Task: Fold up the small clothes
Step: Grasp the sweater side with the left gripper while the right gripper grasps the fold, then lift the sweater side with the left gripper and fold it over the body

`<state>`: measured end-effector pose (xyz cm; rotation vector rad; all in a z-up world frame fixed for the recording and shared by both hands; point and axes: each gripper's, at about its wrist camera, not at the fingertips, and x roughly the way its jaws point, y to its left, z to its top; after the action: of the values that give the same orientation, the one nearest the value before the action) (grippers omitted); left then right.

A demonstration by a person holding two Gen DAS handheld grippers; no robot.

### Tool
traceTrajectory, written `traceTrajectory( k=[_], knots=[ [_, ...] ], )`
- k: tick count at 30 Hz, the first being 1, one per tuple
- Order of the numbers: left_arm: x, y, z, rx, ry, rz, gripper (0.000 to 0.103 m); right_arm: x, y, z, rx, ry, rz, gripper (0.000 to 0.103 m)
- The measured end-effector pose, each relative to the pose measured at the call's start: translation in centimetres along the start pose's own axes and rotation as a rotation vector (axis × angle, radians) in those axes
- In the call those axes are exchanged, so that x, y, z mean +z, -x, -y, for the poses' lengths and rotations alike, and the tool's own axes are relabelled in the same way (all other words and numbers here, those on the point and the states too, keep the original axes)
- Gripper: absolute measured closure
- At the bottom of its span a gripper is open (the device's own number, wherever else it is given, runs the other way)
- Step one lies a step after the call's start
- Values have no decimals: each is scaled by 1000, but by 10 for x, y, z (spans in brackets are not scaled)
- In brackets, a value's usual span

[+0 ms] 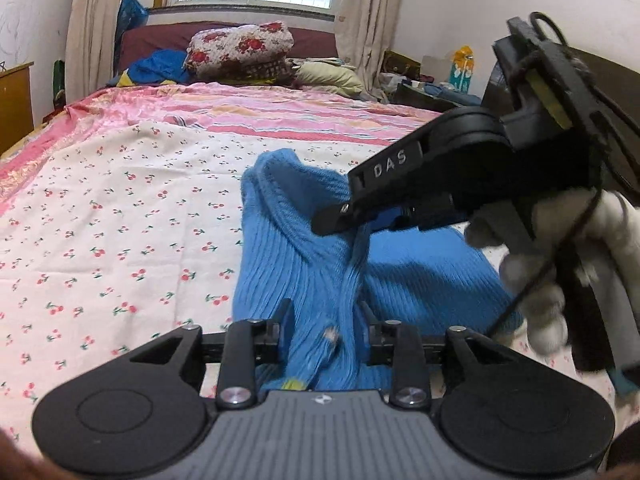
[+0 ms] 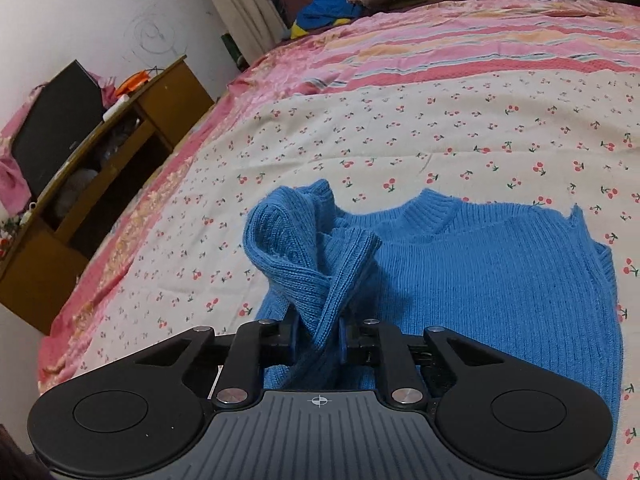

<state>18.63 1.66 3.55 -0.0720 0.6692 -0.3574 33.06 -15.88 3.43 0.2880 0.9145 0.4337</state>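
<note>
A small blue ribbed knit sweater lies on the cherry-print sheet, its collar pointing away from me. Its left side and sleeve are lifted and bunched. My right gripper is shut on this raised sleeve fabric. In the left wrist view my left gripper is shut on a fold of the same sweater. The right gripper also shows there, held in a white-gloved hand, pinching the blue knit just above and beyond my left gripper.
The bed has a cherry-print sheet and a pink striped cover behind it. Floral bedding and pillows are piled at the headboard. A wooden desk with a dark monitor stands left of the bed.
</note>
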Motion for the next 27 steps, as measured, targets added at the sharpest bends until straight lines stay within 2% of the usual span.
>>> traceTrajectory(
  k=[6,11,14,18,23,27],
  knots=[
    [-18,9,3,27,-71,9,58,1,1,5,5,-22,-2,88],
    [-30,15,17,79,-173,22,58,3,4,8,10,-34,0,89],
    [-37,21,15,102,-175,26,58,3,4,12,9,-35,2,90],
    [-41,29,11,98,-157,36,57,2,2,16,11,-52,-1,90],
    [-41,17,15,127,-205,22,57,2,1,14,7,-43,-2,90],
    [-35,10,14,143,-147,-1,77,3,1,11,-2,-32,-5,90]
  ],
)
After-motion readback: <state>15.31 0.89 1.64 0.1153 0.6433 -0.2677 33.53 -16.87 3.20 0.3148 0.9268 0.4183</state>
